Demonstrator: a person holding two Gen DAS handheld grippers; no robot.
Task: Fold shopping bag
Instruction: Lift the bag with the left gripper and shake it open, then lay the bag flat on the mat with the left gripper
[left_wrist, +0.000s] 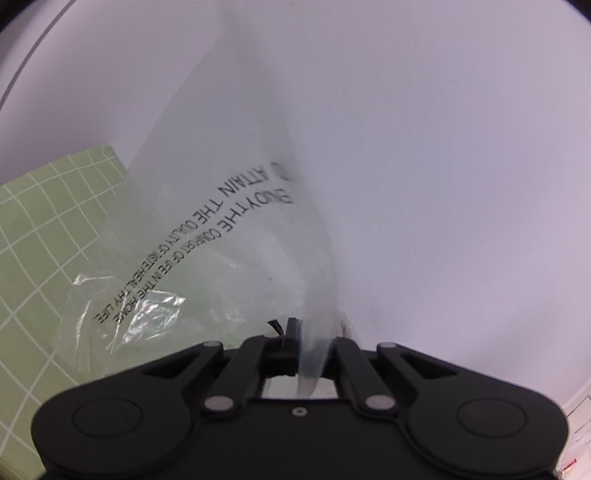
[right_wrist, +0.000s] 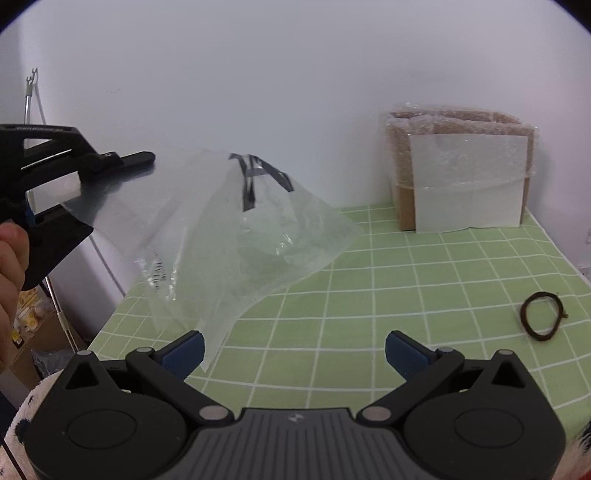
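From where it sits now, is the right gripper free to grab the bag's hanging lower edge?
Probably yes. The right gripper is open and empty, and the clear shopping bag, held up by the left gripper, hangs just ahead of its left finger, nothing between.

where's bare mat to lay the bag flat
Bare green mat lies between the right hand-held gripper, the wrapped box and the hair tie. It is crowded at left, where the bag hangs from the left hand-held gripper.

Plain white wall (right_wrist: 258, 74) behind the desk (right_wrist: 406, 266), which carries a green cloth gridded in white. A plastic-wrapped cardboard box (right_wrist: 461, 173) stands at the far right corner against the wall. Lighting even, soft, without hard shadows.
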